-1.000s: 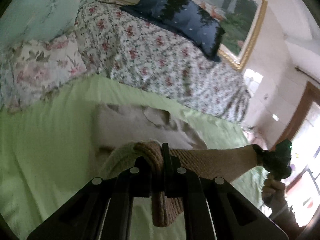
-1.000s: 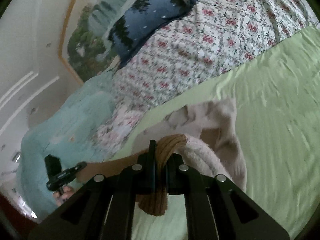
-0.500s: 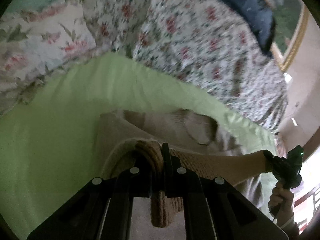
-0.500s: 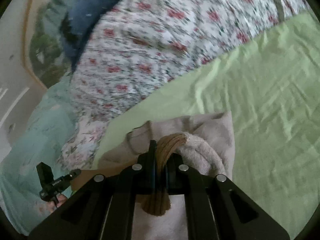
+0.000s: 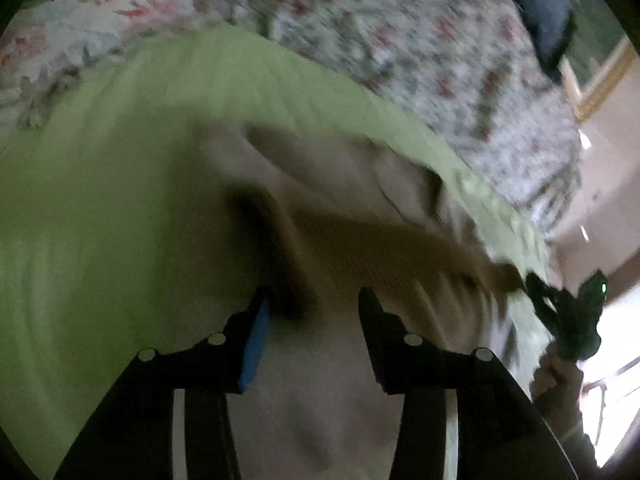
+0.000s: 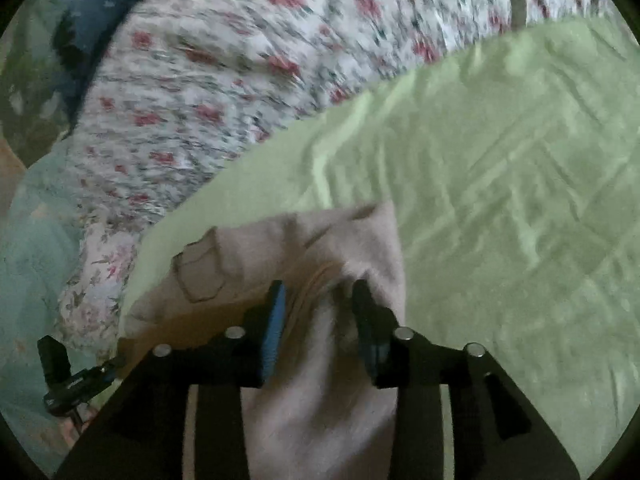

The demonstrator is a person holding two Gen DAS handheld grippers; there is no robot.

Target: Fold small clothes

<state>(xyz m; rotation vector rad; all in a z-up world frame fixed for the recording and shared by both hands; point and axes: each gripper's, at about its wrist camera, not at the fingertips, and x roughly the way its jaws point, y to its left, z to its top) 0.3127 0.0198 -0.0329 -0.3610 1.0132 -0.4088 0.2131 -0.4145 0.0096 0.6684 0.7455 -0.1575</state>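
1. Garment: one beige knit piece on the green sheet, folded end brought over toward the floral quilt.
2. Left gripper: jaws have just been opening, now part open; brown ribbed hem lies between and ahead of them, pads look clear of it, though blur makes that uncertain.
3. Right gripper: jaws also just opening, part open; cloth sits between, not pinched.
4. Key relation: hem's long axis runs across from one gripper to the other, both at its ends, equally near.
5. Count: one garment, two grippers.
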